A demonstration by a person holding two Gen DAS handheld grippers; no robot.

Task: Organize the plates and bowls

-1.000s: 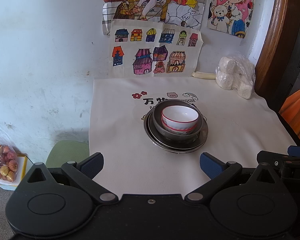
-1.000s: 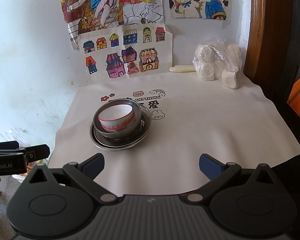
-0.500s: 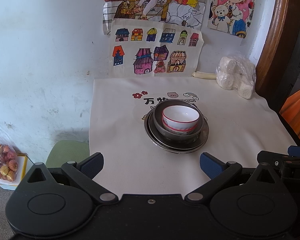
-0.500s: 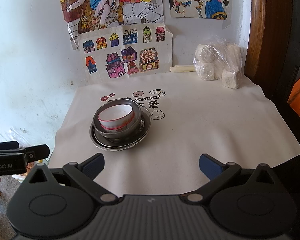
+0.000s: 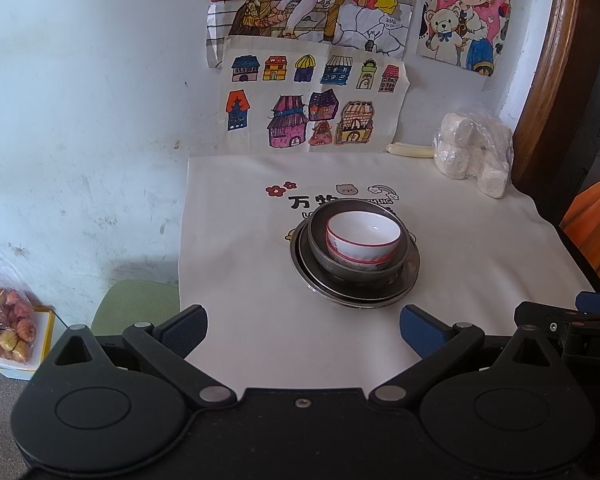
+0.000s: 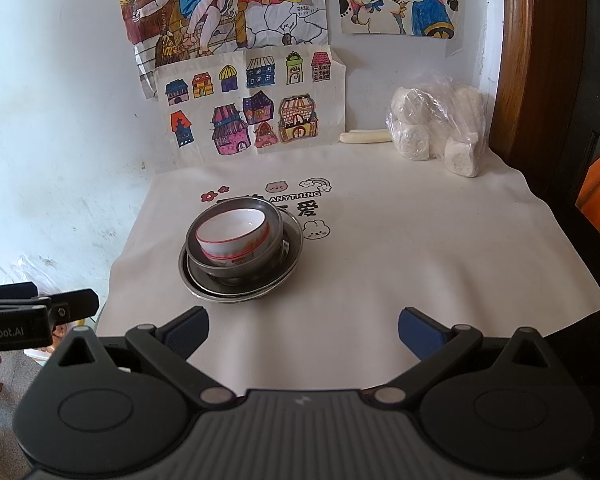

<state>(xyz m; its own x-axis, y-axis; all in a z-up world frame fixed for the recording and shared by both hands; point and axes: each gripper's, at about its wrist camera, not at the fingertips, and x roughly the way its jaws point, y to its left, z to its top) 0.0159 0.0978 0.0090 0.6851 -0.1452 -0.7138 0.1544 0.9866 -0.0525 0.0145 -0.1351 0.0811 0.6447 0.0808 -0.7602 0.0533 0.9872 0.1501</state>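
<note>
Both the left gripper (image 5: pixel 302 328) and right gripper (image 6: pixel 303 327) are hovering spread and empty; ahead, the white bowl (image 5: pixel 363 240) is sitting nested in the metal bowl (image 5: pixel 320 248) on plates (image 5: pixel 410 276), looking fragile and slick, best pinched at its rim

The stack (image 5: pixel 356 256) of plates and bowls stands alone mid-cloth (image 5: pixel 236 280), with bare cloth all round it and between it and both wide-open grippers, left (image 5: pixel 303 330) and right (image 6: pixel 303 330). The only other obstacles are a bag of white rolls (image 6: pixel 436 124) and a pale stick (image 6: pixel 365 136), both well apart at the wall. The wall closes the far side, and a wooden frame (image 6: pixel 536 60) closes the right.
</note>
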